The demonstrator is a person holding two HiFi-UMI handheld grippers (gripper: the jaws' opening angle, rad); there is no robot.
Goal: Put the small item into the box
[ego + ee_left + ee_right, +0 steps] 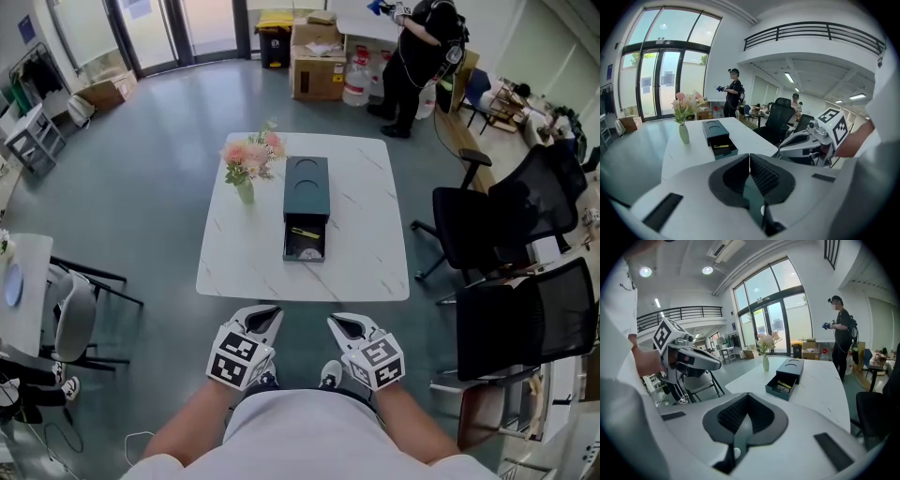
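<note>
A dark teal box (pixel 307 186) lies in the middle of the white marble table (pixel 366 206), its drawer (pixel 305 242) pulled open toward me. In the drawer lie a yellow stick-like item (pixel 305 232) and a small pale item (pixel 308 252). My left gripper (pixel 266 314) and right gripper (pixel 339 322) hover side by side short of the table's near edge, both shut with nothing between the jaws. The box (pixel 716 132) is far ahead in the left gripper view, and the box (pixel 787 373) also in the right gripper view. Each gripper view shows its own jaws pressed together.
A vase of pink flowers (pixel 247 169) stands left of the box. Black office chairs (pixel 506 225) crowd the right side, and a grey chair (pixel 75 314) sits at the left. A person (pixel 417 56) stands by cardboard boxes (pixel 317 66) at the back.
</note>
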